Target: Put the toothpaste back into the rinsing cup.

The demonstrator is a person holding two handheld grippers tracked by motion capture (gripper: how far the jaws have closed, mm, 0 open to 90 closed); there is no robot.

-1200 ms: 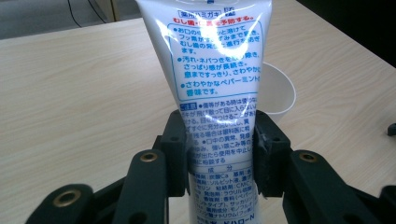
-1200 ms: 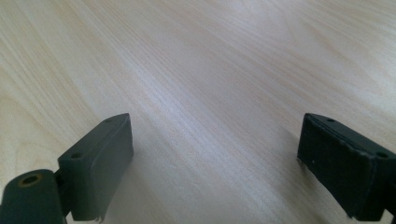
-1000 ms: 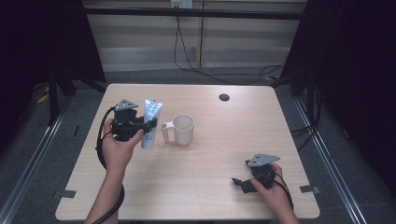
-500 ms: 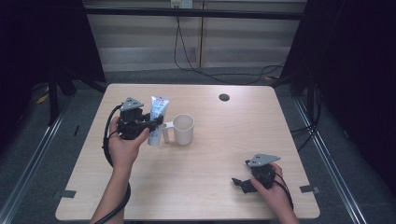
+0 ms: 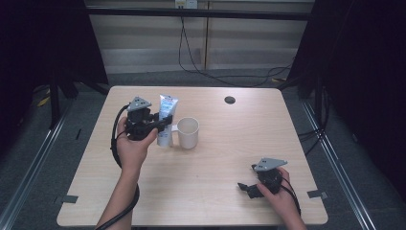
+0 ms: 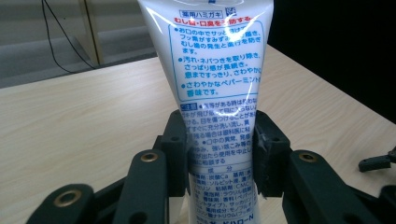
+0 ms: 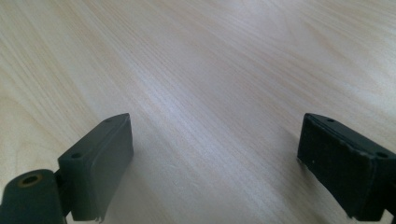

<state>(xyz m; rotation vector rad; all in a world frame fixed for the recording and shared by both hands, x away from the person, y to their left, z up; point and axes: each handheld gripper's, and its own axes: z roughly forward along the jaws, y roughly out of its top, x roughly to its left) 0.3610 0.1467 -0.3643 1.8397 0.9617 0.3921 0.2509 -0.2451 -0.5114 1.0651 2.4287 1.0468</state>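
Right gripper (image 5: 247, 188): lay low on the table (image 5: 230, 143) at its near edge, well right of the mug (image 5: 187, 132), jaws spread wide over bare wood.
Left gripper (image 5: 165, 124): just left of the mug, jaws pinching the tube (image 5: 166, 117).
Tube: upright between the jaws, clamped at its lower part, just beside the mug's left, by its handle.
Mug: white, standing mid-table.
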